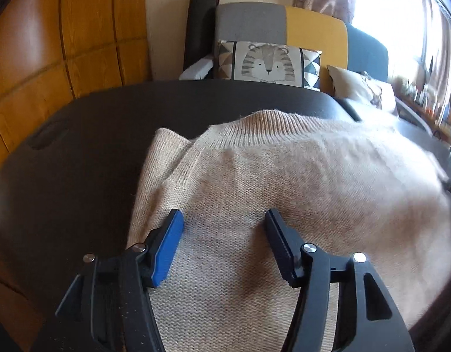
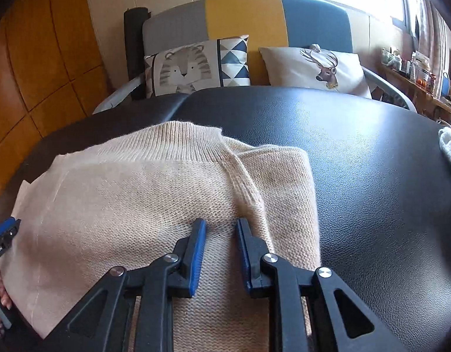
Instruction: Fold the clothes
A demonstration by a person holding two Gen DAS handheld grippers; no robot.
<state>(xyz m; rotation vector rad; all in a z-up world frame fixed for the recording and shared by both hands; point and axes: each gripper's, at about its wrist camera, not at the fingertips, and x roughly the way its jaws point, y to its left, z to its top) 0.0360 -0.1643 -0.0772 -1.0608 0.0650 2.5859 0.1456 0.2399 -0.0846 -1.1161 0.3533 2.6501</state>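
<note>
Beige sweater (image 1: 284,182) lies flat on the black table (image 1: 78,146), collar toward the sofa (image 1: 313,26), sleeves folded in at both sides.

Left gripper (image 1: 224,215): over the sweater's left part, just inside the folded sleeve edge. Fingers spread wide, knit visible across the whole gap, nothing pinched. Blue pad (image 1: 168,249) hangs over the fabric; can't tell whether the tips touch it.

Right gripper (image 2: 220,224): over the right shoulder seam, beside the folded-in right sleeve. Fingers close together with a narrow gap left; knit shows through the gap, no fold of cloth raised between the pads. Contact with the fabric: can't tell.

In the right wrist view the left gripper shows at the left edge, at the sweater's border, with fingertips (image 2: 4,294) of the person's hand below it.

White cloth (image 2: 449,146) at the table's right edge, well apart from the sweater. Tiger cushion (image 2: 193,67) and deer cushion (image 2: 316,67) on the sofa behind.
</note>
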